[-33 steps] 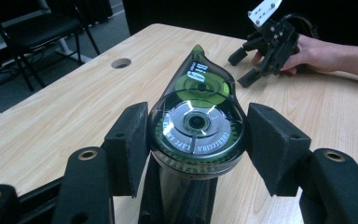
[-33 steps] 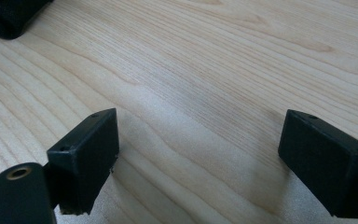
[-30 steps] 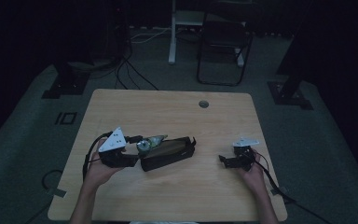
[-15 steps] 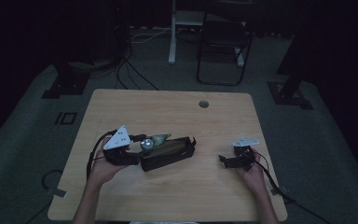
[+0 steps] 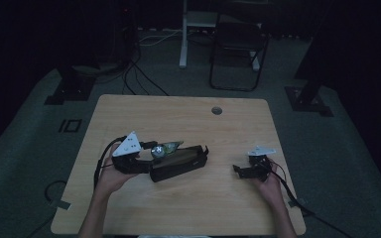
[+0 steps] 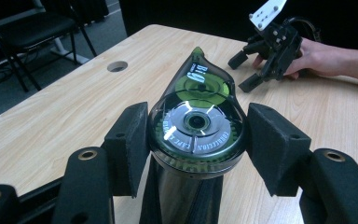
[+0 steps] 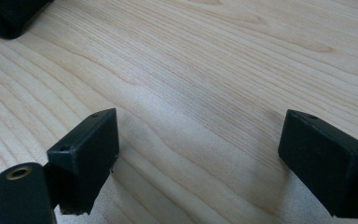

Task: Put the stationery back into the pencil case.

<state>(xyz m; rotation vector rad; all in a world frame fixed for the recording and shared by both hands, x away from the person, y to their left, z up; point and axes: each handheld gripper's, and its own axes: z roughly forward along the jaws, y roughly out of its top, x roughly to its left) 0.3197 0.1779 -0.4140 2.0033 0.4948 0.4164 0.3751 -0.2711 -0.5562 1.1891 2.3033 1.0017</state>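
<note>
Since the earlier frames, left gripper has shifted slightly toward the middle of the table, its load now lying over the near end of the dark case; right gripper stays where it was.

Nearest, the person's two forearms enter from the bottom edge of the high view. Left hand grasps the left gripper, which carries a grey three-cornered plate on top. In the left gripper view its jaws stand at a moderate spread on either side of a correction tape dispenser, a teardrop body of clear green plastic with a silver reel marked "CORRECTION TAPE"; one pad touches its flank, and the other pad sits just beside it. The dispenser's pointed tip aims away from the camera. Beneath it lies the dark case, long and tilted on the wooden table.

Right hand rests on the table holding the right gripper low, jaws wide apart with bare wood between them in the right gripper view.

Farther off, a round hole pierces the tabletop near its far edge. Beyond stands a dark chair on the floor.
</note>
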